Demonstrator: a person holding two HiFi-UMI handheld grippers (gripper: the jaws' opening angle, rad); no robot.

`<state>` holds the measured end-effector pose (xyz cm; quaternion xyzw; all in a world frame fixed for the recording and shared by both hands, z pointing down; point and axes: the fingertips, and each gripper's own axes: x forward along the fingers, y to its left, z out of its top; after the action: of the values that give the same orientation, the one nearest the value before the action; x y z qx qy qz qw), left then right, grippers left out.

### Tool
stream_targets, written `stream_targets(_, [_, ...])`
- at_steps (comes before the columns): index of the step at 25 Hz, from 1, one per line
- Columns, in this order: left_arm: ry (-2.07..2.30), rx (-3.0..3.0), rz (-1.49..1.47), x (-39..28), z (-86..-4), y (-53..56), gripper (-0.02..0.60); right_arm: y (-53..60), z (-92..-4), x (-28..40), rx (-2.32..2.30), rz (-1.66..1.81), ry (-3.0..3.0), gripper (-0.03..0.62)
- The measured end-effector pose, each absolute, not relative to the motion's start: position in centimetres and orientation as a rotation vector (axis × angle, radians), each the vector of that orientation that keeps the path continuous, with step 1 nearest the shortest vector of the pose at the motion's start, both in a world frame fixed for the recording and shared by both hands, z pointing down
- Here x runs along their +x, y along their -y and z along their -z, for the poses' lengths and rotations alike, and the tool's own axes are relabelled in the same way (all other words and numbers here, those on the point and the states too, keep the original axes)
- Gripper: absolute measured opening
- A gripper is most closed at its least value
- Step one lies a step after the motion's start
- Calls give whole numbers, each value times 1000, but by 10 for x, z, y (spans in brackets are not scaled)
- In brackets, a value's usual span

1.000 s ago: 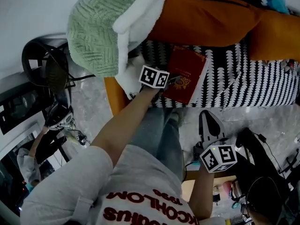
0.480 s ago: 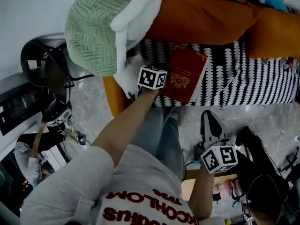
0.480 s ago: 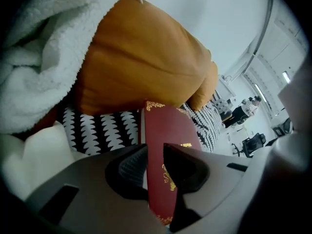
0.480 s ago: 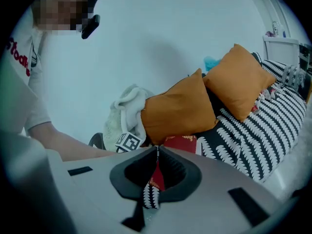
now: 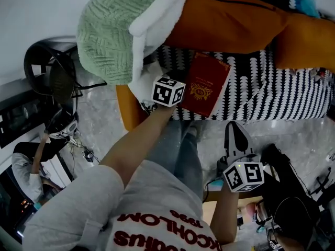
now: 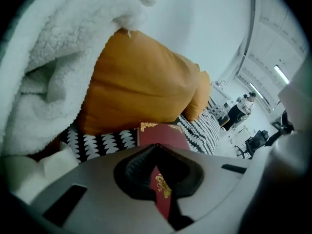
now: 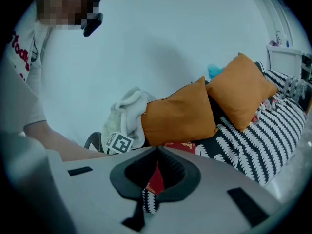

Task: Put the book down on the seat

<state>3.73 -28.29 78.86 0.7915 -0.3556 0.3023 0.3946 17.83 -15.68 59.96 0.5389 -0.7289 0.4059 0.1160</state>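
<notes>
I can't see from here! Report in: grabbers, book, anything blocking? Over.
Left gripper just closed, shut, nothing in it, beside the book. Right gripper shut, empty, off the seat. Book lying flat on the striped seat. Nothing in the way. Over.

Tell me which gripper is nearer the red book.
Left. The left gripper is at the left edge of the book, its jaws just closed on nothing; the right gripper hangs far back, beside the person's leg.
</notes>
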Motion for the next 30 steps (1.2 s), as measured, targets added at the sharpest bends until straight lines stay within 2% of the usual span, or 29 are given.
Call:
stream_targets(17, [977,2293,-557,39,-623,280,15,187,-529,174,1560,-922,2264,26])
stream_targets(30, [1009,2514,-354,32,-480,237,15,176,-424,153,1560,-710,2409,26])
